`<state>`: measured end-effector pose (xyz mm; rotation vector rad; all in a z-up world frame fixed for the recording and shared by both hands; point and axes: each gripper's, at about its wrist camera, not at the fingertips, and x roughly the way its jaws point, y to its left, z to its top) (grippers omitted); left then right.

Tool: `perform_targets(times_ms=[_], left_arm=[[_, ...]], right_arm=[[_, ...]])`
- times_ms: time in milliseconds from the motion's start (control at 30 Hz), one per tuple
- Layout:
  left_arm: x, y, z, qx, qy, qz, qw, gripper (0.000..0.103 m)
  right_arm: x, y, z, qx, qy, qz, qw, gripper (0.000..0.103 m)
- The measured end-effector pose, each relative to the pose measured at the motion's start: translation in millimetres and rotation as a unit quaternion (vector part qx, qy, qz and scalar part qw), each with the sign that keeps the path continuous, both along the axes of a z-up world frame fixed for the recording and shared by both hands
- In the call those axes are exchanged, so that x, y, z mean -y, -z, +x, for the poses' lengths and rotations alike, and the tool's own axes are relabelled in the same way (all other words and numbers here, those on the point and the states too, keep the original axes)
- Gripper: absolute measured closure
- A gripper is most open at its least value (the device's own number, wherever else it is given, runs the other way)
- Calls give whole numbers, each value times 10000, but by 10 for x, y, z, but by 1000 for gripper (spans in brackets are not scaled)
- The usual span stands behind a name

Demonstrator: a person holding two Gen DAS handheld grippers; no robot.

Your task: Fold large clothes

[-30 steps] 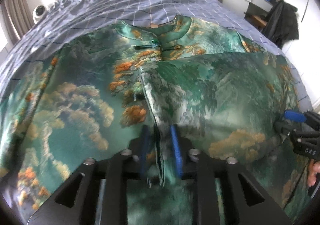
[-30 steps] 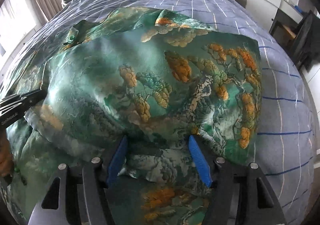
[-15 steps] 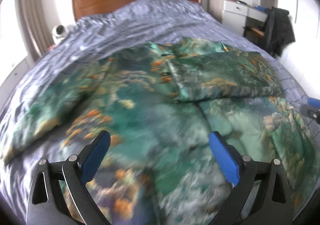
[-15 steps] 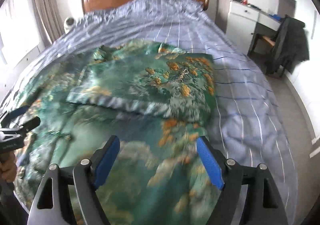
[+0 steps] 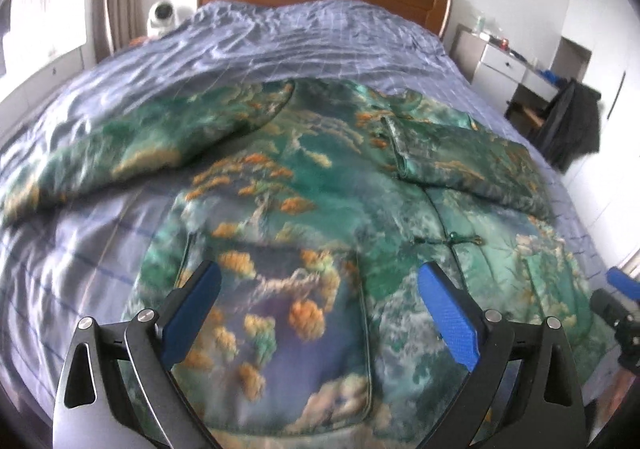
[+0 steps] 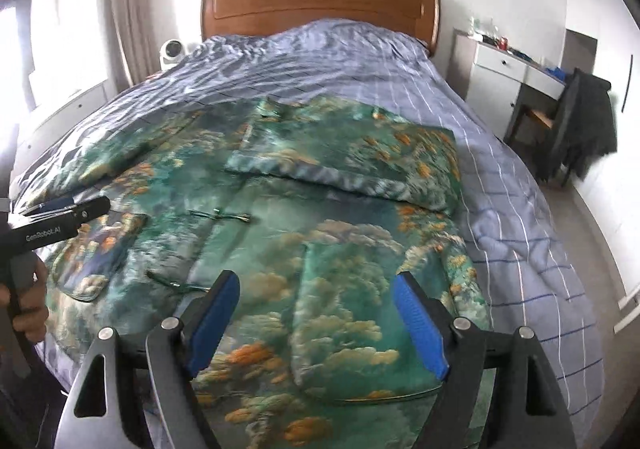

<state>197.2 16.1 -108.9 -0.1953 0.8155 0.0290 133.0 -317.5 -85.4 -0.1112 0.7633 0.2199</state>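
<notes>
A large green jacket (image 5: 304, 185) printed with orange trees and clouds lies spread on the bed; it also shows in the right wrist view (image 6: 280, 217). Its right sleeve (image 6: 352, 165) is folded across the chest. Its left sleeve (image 5: 132, 145) lies stretched out to the left. My left gripper (image 5: 320, 301) is open and empty, held above the jacket's lower left front. My right gripper (image 6: 316, 309) is open and empty above the lower right front. The left gripper also shows in the right wrist view (image 6: 68, 209), and a right fingertip (image 5: 620, 281) shows in the left wrist view.
The bed has a blue-grey checked cover (image 6: 520, 185) and a wooden headboard (image 6: 320, 5). A white fan (image 6: 172, 51) stands at the back left. A white dresser (image 6: 500, 77) and a chair with a dark coat (image 6: 580, 121) stand at the right.
Both grippers let go of the folded sleeve, opened and drew back toward the foot of the bed. The sleeve now lies folded on the chest. The left gripper has shifted left.
</notes>
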Motion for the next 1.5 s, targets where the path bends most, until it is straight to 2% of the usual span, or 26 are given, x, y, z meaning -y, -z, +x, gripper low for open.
perform_targets(times_ms=[100,200,267,400,500,600,700,767,800,867,933,1067,1100,1167,1233,1267,1300,1333,1367,1400,1467,1500], left_arm=[[-70,5,-40,-183,-33,57,9998,4],[-138,-6,-107,-93,-8,259,9996,2],[-212,-15,-139,-71,-51,228,9997,2],[-440,-18,-168,-30,-142,-183,9997,2],[-603,7,-143,-91,-310,-237,9992,2],[-859,10,-119,-96,-539,-353,9979,2],[-1297,13,-79,-6,-993,-648,9929,2],[-1670,87,-33,-41,-1365,-1116,9843,2],[-1871,142,-4,-62,-1559,-1446,9771,2],[-2264,262,64,10,-1905,-2197,9568,2],[-2586,358,117,122,-2326,-2618,9366,2],[-3129,583,210,156,-3305,-2948,8965,3],[-3224,630,231,97,-3503,-2962,8885,3],[-3353,666,246,44,-3694,-2984,8801,4],[-3410,647,255,70,-3809,-2958,8760,14],[-3415,626,267,56,-3829,-2907,8768,29],[-3410,606,288,-5,-3842,-2812,8794,52],[-3421,595,279,-58,-3853,-2704,8823,67],[-3415,577,296,-87,-3817,-2606,8868,89],[-3399,545,311,-80,-3742,-2558,8914,91],[-3332,380,303,20,-3685,-2197,9033,94],[-3205,210,328,129,-3585,-1811,9157,94]], right_arm=[[-85,-47,-55,26,-69,82,9999,22],[-157,-55,-120,12,-114,118,9999,22],[-193,-46,-159,-14,-144,124,9998,22],[-238,-23,-212,-68,-184,138,9997,22],[-259,-18,-225,-86,-206,147,9996,22],[-274,-19,-230,-81,-232,138,9996,22],[-273,-26,-235,-78,-233,145,9996,22],[-266,-37,-253,-36,-231,155,9996,22],[-262,-41,-265,-20,-227,150,9996,22],[-253,-34,-286,-19,-236,136,9996,22],[-252,-9,-294,-57,-240,108,9996,22],[-262,-9,-322,-78,-275,76,9996,22],[-275,-19,-330,-71,-299,57,9995,22],[-308,-36,-348,-52,-349,8,9994,22],[-360,-42,-358,-46,-433,-46,9990,22],[-379,-43,-362,-42,-457,-57,9989,22],[-399,-43,-364,-46,-480,-58,9988,22],[-421,-36,-367,-61,-513,-48,9987,22],[-441,-28,-364,-78,-531,-35,9986,22],[-455,-18,-362,-93,-545,-18,9985,22],[-486,-2,-368,-125,-597,19,9981,22],[-496,-1,-379,-125,-616,25,9980,22]])
